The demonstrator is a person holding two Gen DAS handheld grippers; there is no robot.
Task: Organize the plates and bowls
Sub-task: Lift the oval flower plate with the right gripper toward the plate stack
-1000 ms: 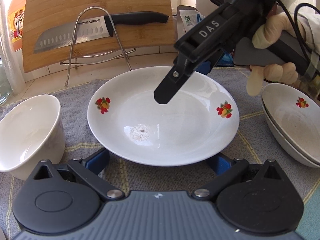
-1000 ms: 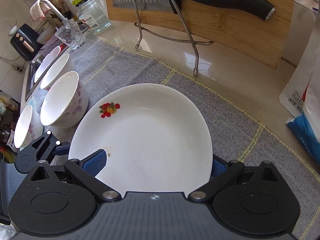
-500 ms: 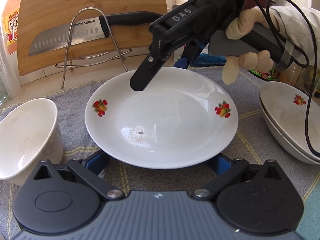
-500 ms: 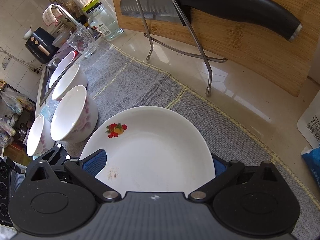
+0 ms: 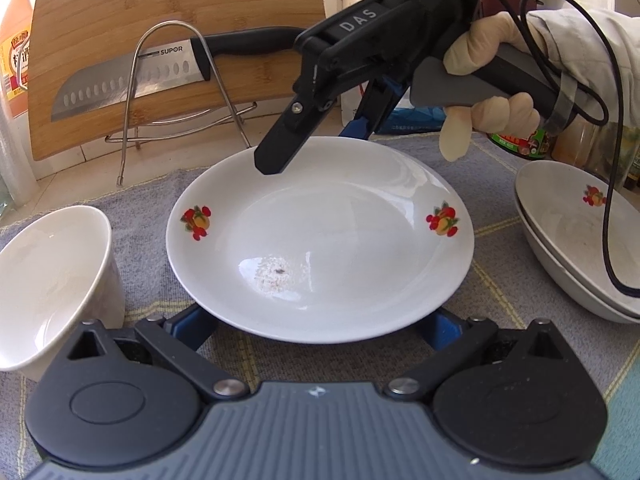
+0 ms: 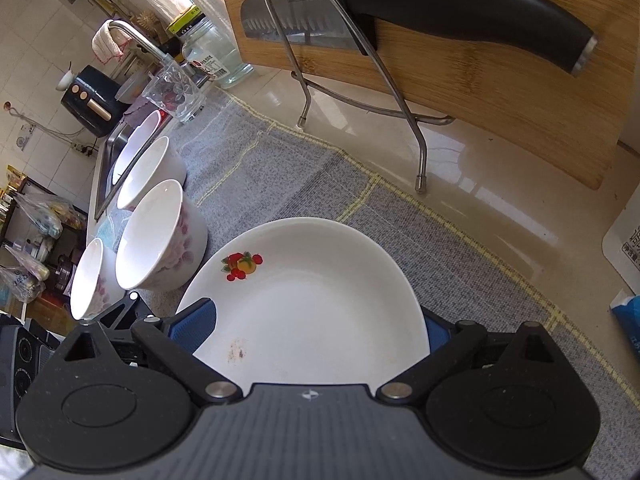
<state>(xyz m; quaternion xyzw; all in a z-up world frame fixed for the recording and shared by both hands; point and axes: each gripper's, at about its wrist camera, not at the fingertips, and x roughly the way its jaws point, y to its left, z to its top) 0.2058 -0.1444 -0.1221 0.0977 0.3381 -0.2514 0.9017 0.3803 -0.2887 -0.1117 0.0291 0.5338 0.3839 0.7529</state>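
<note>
A white plate with fruit prints (image 5: 320, 236) lies on the grey mat; it also shows in the right wrist view (image 6: 312, 300). My left gripper (image 5: 316, 320) is open, its blue pads wide apart at the plate's near rim. My right gripper (image 5: 316, 148) hovers open over the plate's far rim, one black finger above it. In its own view the right gripper (image 6: 316, 324) straddles the plate's edge. A white bowl (image 5: 48, 280) stands left of the plate. Two stacked plates (image 5: 576, 236) lie at the right.
A bamboo cutting board (image 5: 180, 40) leans on a wire stand (image 5: 176, 92) with a knife (image 5: 132, 84) behind the plate. Several floral bowls (image 6: 160, 236) stand in a row toward the sink (image 6: 108, 160), near a glass (image 6: 176, 92). Bottles (image 5: 520, 140) stand at the back right.
My right gripper has swung from above the plate's middle toward its far rim and dropped lower. The plate and my left gripper have stayed where they were.
</note>
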